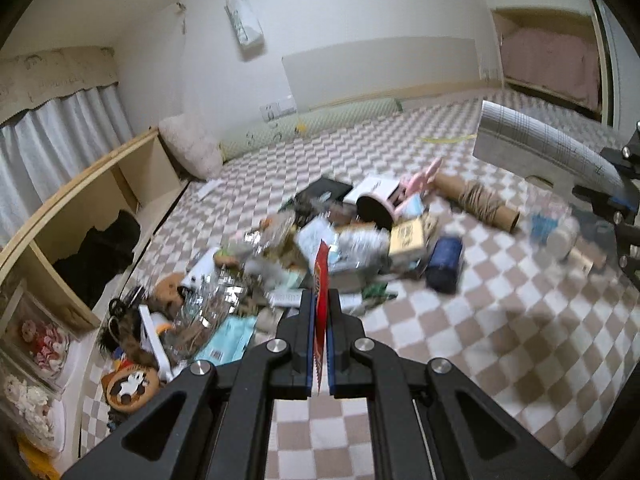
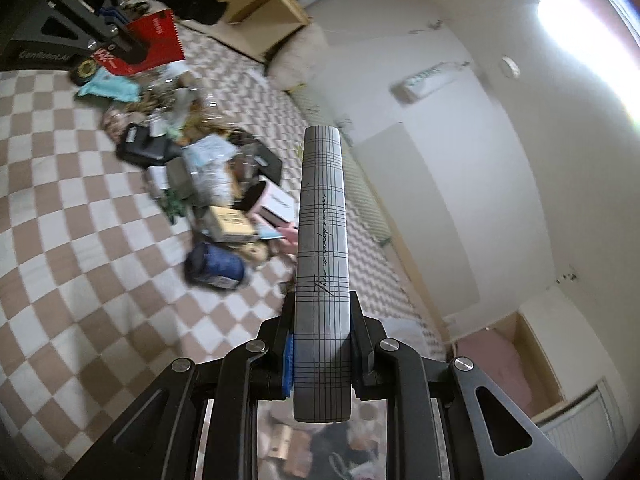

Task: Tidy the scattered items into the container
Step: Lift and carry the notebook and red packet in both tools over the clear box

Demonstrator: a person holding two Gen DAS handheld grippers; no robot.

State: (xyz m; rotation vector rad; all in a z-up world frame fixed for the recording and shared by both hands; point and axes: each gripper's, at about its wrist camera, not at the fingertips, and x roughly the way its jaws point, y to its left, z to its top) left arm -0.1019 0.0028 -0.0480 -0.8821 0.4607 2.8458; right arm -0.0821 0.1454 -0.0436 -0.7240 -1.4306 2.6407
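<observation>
Left gripper – one red packet; right gripper – one grey box.

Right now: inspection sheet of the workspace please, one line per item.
Surface: checkered blanket, brown and white, covers the floor.
Job's things: red packet and grey plaid box are both held off the floor; no container identified.
Clutter: blurred pile with a blue pouch, a cardboard tube and a teal packet.
Grippers: left gripper shut on the red packet; right gripper shut on the grey plaid box.
Cables: nothing seen.
Surroundings: wooden shelf, white curtain, white walls.
</observation>
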